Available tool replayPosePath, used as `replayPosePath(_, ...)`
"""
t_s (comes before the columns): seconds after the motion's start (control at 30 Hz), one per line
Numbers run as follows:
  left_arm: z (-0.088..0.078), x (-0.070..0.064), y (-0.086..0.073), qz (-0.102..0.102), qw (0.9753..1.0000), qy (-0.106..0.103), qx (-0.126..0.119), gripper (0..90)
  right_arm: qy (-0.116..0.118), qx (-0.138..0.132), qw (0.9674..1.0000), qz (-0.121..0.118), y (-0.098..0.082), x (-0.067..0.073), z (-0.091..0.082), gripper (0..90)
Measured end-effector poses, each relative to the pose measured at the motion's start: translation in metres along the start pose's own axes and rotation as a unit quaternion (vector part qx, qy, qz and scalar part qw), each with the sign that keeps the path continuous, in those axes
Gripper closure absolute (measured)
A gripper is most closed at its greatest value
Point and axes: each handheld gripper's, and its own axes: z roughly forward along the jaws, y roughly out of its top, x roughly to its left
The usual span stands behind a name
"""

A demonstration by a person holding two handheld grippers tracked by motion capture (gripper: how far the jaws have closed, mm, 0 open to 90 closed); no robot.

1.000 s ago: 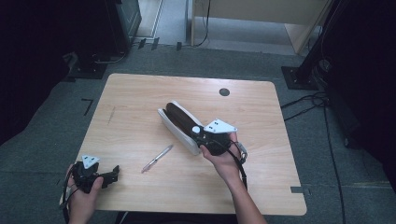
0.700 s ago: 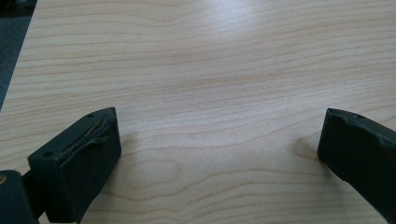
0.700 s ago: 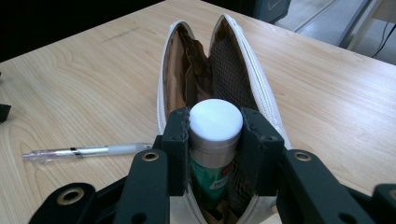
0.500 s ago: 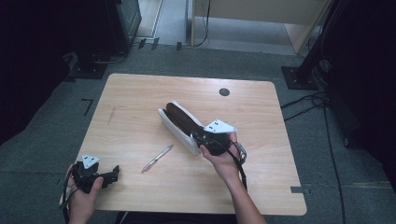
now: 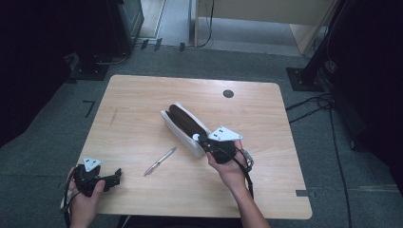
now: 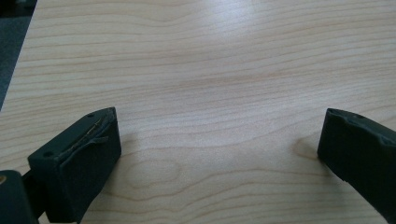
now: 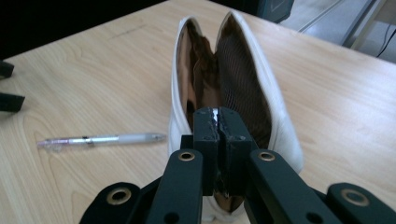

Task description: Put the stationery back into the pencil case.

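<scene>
Right gripper (image 7: 218, 122): jaws pressed together, no visible gap, having just been closing. A thin sliver of something pale and shiny sits between the tips, at the near end of the pencil case (image 7: 233, 79); probably the zip pull or the case's edge, but I cannot tell which. The case is white outside, brown-lined, mouth gaping wide, running from lower centre of the right gripper view up to upper centre.

Left gripper (image 6: 219, 144): jaws wide apart, nothing between them, bare table (image 6: 210, 60) beneath. In the high view it sits at the lower left of the frame, near the table's front edge, well apart from the case.

Pen (image 5: 160, 161): lies loose on the wood left of the case's near end in the high view, close to it but not touching. Case sits centre frame, angled from upper left to lower right.

Progress, as a judgement: case is open and gripped at its near end; the pen is not yet inside. Remaining: pick up the pen, presumably with the idle left gripper, put it in, close the zip.
</scene>
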Motion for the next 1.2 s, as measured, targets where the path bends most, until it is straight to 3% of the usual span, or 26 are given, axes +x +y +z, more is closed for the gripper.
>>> replayPosePath(0.17,0.000,0.000,0.000,0.000,1.0000,0.000,0.000,0.0,-0.003,0.007,0.9998,0.015,-0.003,-0.004,0.006,89.1)
replayPosePath(0.57,0.000,0.000,0.000,-0.001,1.0000,0.000,0.000,0.0,0.003,0.013,0.9998,0.016,0.008,-0.004,0.026,89.7)
replayPosePath(0.93,0.000,0.000,0.000,0.000,1.0000,0.000,0.000,0.0,0.002,-0.006,0.9999,0.015,0.011,-0.005,0.016,89.7)
replayPosePath(1.2,0.000,0.000,0.000,0.000,1.0000,0.000,0.000,0.0,0.001,0.017,0.9997,0.018,0.009,-0.006,0.032,90.0)
